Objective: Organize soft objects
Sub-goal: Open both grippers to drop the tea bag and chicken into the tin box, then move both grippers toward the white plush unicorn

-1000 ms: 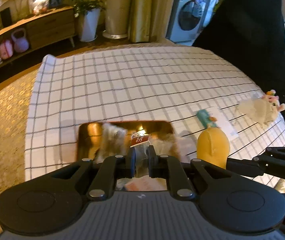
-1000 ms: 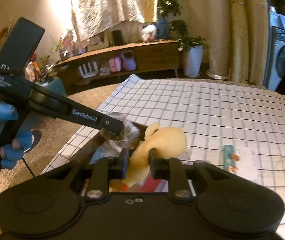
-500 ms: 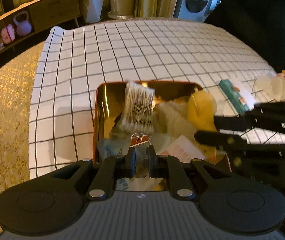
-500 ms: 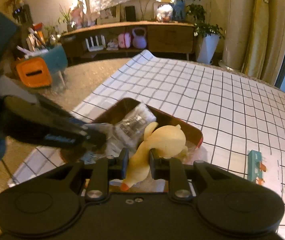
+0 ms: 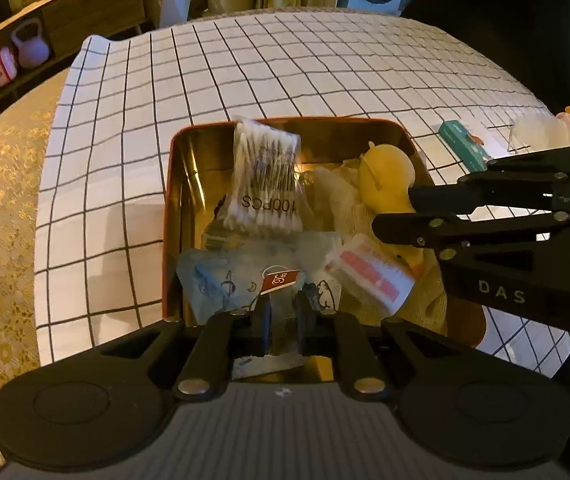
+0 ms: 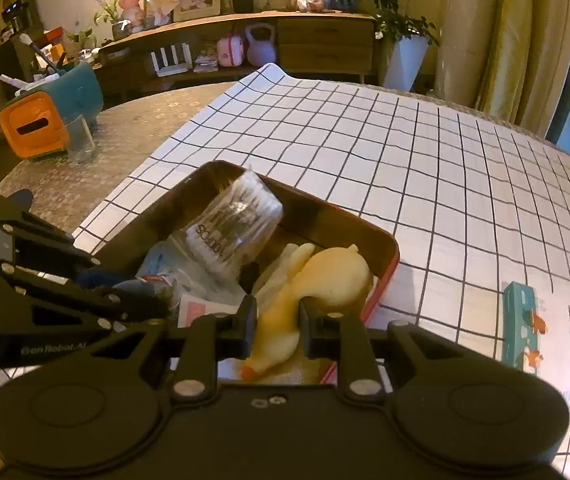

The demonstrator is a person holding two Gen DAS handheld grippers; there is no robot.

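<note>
Between right fingers (image 6: pixel 247 322): yellow duck (image 6: pixel 317 280).

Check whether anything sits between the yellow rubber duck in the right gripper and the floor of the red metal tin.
Yes. The yellow rubber duck, clamped in the right gripper, hangs over pale cloth and a pink-striped packet already lying in the red metal tin. It would land on that pile, not on bare floor. The bag of cotton swabs lies beside it.
</note>
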